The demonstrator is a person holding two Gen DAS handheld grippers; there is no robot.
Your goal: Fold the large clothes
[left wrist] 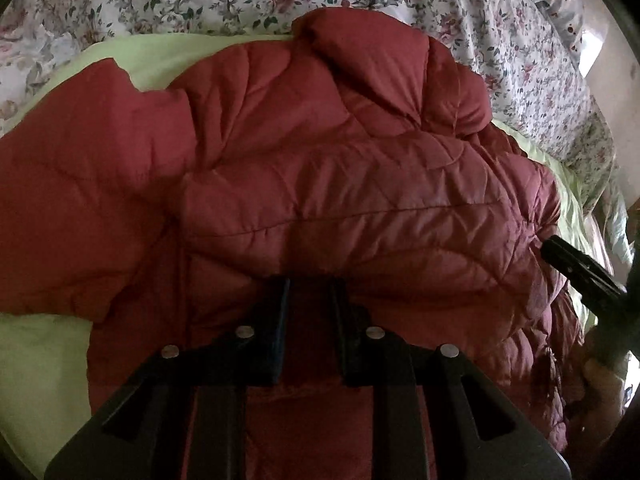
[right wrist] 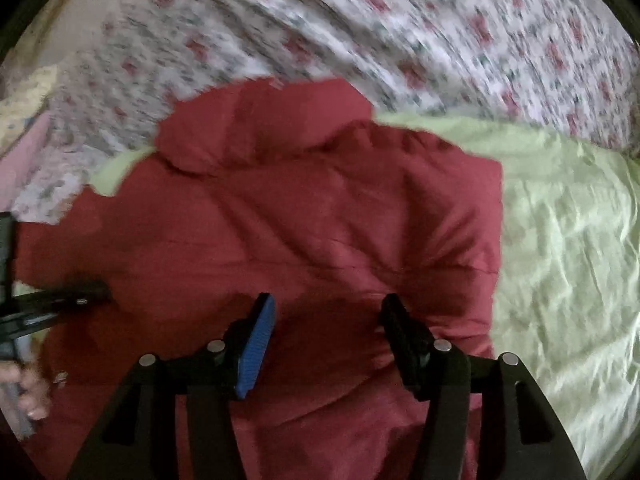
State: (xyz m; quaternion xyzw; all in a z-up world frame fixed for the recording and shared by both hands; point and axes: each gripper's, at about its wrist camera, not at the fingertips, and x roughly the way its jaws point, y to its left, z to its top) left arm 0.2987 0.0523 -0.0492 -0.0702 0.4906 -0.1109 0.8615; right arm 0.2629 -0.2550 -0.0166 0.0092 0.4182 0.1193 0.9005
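The floral bedspread (left wrist: 460,40) fills the far side of both views, and on it, nearer, lies a pale green sheet (right wrist: 560,240). On the sheet sits the task's thing, a big red quilted jacket (left wrist: 320,180), puffy and creased; its hood or collar (right wrist: 260,128) points away toward the bedspread, and a sleeve (left wrist: 80,200) bulges off the jacket's left side. The sheet shows bare beyond the jacket's right edge and at its left near corner.

The left gripper (left wrist: 310,292) is low at the jacket's near hem, jaws narrow, with red cloth showing between them; it seems to pinch the fabric, though I cannot tell how firmly. The right gripper (right wrist: 326,308) hangs over the jacket's near right part, jaws wide and holding nothing. The right view is blurred.

Risks, as I judge them: the slick padded shell may slip from the narrow jaws under a pull; a shallow bite by the right jaws may take only the top layer, so the fold comes out skewed; the loose sleeve may bunch under it; and a low grab may drag the sheet along too
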